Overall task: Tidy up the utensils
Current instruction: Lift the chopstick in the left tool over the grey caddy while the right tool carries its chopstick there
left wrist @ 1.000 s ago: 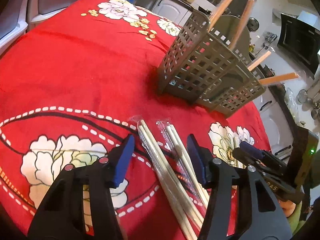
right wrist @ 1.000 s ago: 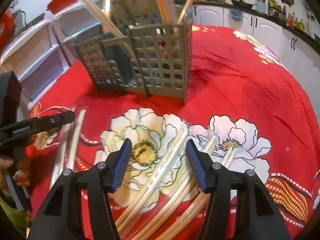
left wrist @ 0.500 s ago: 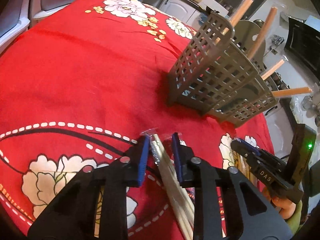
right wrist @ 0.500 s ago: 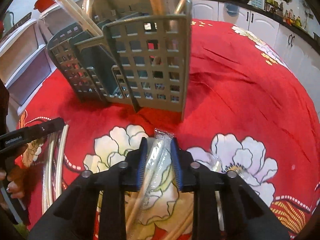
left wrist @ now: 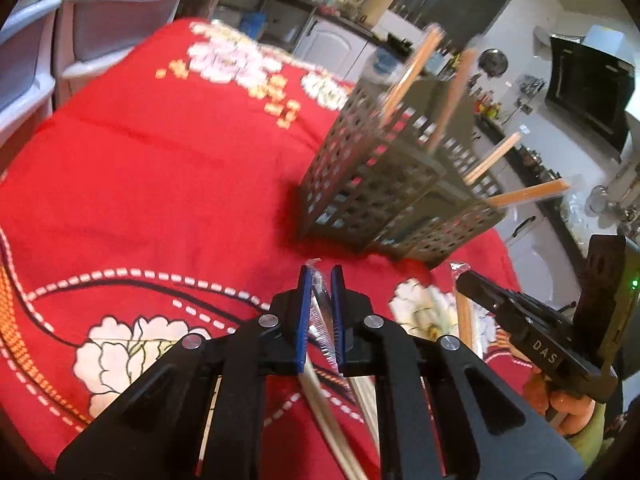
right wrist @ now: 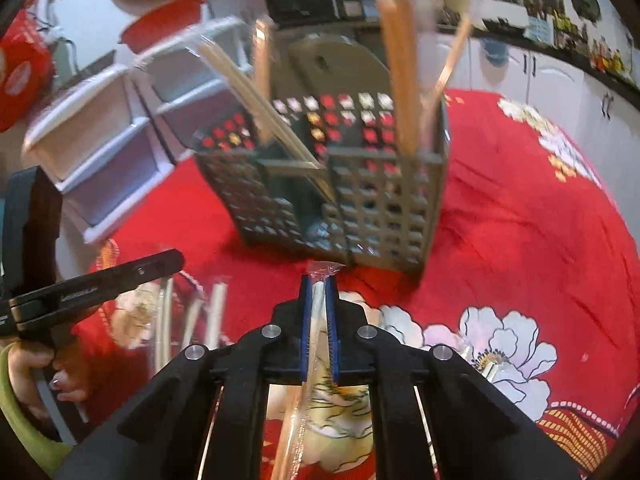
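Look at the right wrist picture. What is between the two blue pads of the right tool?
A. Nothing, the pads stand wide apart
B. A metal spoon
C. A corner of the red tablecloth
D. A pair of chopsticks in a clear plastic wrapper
D. The right tool has just closed its blue pads on a pair of wrapped chopsticks, whose crimped wrapper end sticks out past the tips, toward the grey utensil basket.

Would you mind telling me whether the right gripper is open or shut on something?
Shut: the right gripper has just been closing, and its blue pads now press a plastic-wrapped chopstick pair.
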Demonstrator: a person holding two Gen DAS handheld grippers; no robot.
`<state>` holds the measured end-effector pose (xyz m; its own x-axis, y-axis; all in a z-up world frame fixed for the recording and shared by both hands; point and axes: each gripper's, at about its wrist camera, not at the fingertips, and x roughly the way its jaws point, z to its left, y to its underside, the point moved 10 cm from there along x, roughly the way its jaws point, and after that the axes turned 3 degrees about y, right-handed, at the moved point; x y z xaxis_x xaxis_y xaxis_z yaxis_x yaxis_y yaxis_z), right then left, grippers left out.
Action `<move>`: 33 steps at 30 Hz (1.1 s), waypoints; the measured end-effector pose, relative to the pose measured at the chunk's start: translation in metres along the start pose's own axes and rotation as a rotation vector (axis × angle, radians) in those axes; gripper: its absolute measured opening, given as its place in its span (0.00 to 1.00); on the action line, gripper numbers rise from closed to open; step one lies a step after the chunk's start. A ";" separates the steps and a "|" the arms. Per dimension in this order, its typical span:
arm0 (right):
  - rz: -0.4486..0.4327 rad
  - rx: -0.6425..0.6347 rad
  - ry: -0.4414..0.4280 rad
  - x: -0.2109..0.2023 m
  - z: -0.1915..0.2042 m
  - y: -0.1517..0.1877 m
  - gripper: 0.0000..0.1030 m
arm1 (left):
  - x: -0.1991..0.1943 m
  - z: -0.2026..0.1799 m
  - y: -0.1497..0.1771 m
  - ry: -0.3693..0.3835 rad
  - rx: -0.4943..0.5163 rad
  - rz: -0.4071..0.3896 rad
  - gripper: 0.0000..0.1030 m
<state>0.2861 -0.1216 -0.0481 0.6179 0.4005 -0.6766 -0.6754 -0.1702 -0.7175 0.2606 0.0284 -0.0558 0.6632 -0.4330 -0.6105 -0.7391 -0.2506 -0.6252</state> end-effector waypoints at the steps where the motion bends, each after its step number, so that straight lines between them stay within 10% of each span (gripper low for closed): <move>1: -0.011 -0.008 -0.005 -0.004 0.003 -0.003 0.07 | -0.003 -0.003 -0.002 0.005 0.005 -0.007 0.04; 33: -0.347 -0.126 -0.041 -0.126 0.058 -0.074 0.06 | -0.096 -0.086 -0.068 0.072 0.166 -0.249 0.02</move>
<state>0.2353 -0.1072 0.1000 0.7833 0.4890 -0.3837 -0.3719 -0.1259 -0.9197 0.2373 0.0122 0.0869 0.8073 -0.4375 -0.3961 -0.5213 -0.2141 -0.8261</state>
